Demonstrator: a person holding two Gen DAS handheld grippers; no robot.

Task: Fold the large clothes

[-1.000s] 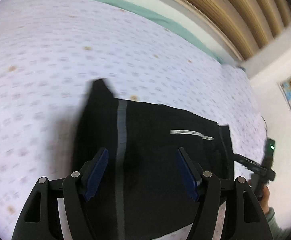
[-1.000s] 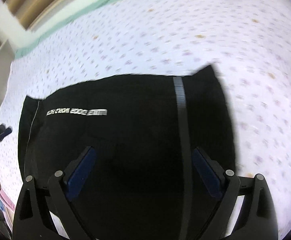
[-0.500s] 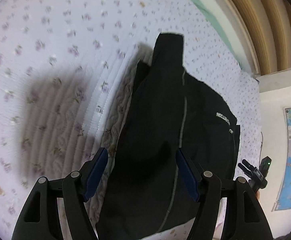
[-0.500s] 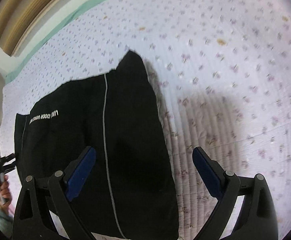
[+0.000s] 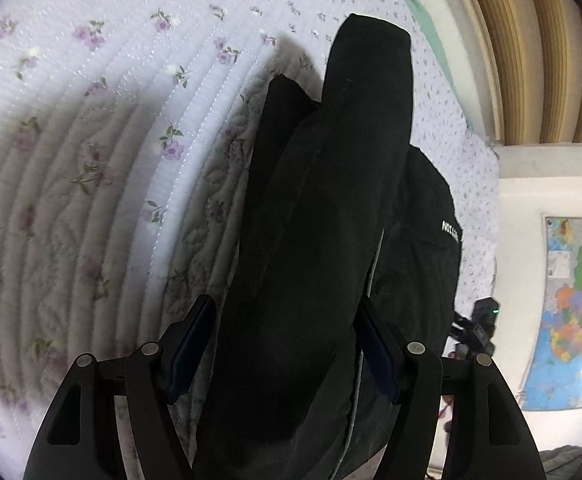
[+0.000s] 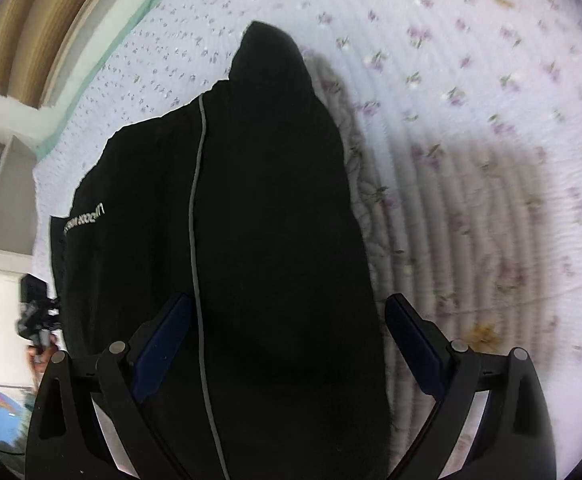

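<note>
In my left wrist view, the fingers (image 5: 191, 340) of the left gripper (image 5: 285, 344) stand wide apart with blue pads facing inward. A black garment (image 5: 323, 220) runs up between them, lying on a quilt (image 5: 91, 120) printed with small purple flowers. The cloth fills most of the gap and its edge hides the front of the right-hand pad, so I cannot tell whether the pads press on it. The garment is bunched into a long ridge ending in a blunt tip far from me, with white lettering on its right side. At the right edge I see the other gripper, a wall map (image 5: 571, 312) and a slatted wooden headboard (image 5: 531, 40).

In my right wrist view, the right gripper (image 6: 287, 340) has its fingers (image 6: 411, 332) spread. The garment (image 6: 251, 240) overlaps the left pad, while bare quilt (image 6: 491, 100) shows between the cloth and the right pad, so this one is released. A thin grey stripe runs down the cloth.
</note>
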